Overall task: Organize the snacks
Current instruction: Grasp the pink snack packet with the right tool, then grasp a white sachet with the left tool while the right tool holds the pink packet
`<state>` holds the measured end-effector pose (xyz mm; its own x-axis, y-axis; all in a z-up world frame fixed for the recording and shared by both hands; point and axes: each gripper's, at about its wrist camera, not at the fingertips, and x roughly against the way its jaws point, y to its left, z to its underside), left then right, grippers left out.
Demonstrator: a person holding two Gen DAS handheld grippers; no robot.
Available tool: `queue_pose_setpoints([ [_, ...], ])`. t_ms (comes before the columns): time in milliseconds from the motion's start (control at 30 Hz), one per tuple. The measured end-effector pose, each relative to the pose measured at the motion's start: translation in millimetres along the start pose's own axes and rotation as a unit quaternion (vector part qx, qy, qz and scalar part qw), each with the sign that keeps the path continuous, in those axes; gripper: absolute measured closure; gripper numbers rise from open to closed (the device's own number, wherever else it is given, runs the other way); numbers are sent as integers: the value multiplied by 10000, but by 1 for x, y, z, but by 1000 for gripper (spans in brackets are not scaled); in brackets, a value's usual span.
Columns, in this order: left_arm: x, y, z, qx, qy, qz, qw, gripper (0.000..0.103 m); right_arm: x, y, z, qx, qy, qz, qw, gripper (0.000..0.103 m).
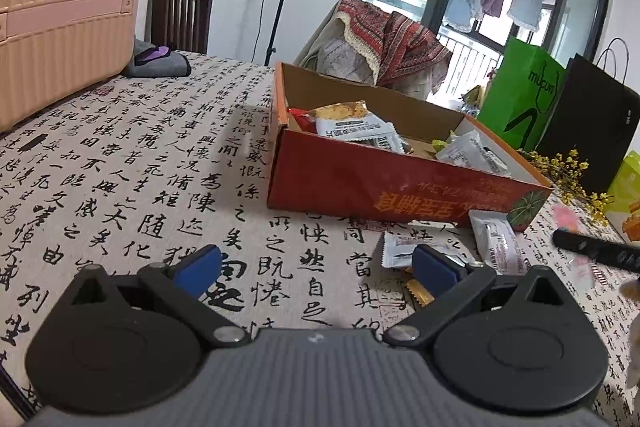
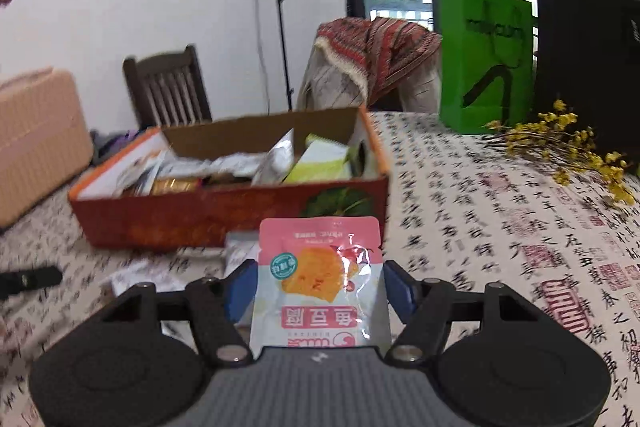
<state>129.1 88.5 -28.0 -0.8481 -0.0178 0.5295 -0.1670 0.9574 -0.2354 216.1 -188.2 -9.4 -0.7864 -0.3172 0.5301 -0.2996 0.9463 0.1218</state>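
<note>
A red cardboard box holds several snack packets and stands on the calligraphy tablecloth; it also shows in the right wrist view. My left gripper is open and empty, low over the cloth in front of the box. Loose white packets and a gold-edged one lie by its right finger. My right gripper is shut on a pink snack packet with an orange picture, held above the table in front of the box. More loose packets lie beneath it.
A pink suitcase stands at the left. A green paper bag, a black bag and yellow dried flowers stand right of the box. A black remote lies on the cloth. Chairs stand behind the table.
</note>
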Motion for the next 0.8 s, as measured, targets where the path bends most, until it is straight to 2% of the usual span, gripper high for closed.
queue_pose_setpoints([
  [133,6,-10,-5,-154,-52,-209,9996,0,-2,-19,1,-298,-132,-42,9995,36],
  [300,17,-32,-21,-436,-191,-181,9987,0,-13,-32,8,-585,-84,-213,9980,36],
  [433,14,-56,-31,-776,-188,-259,9965,0,-9,-38,11,-668,-296,-230,9971,36],
  [600,-5,-81,-42,-845,71,-241,9961,0,-3,-46,12,-865,-450,-197,9950,36],
  [800,-42,-102,-50,-900,657,-356,9931,0,-2,-48,13,-918,-527,-125,9943,36],
])
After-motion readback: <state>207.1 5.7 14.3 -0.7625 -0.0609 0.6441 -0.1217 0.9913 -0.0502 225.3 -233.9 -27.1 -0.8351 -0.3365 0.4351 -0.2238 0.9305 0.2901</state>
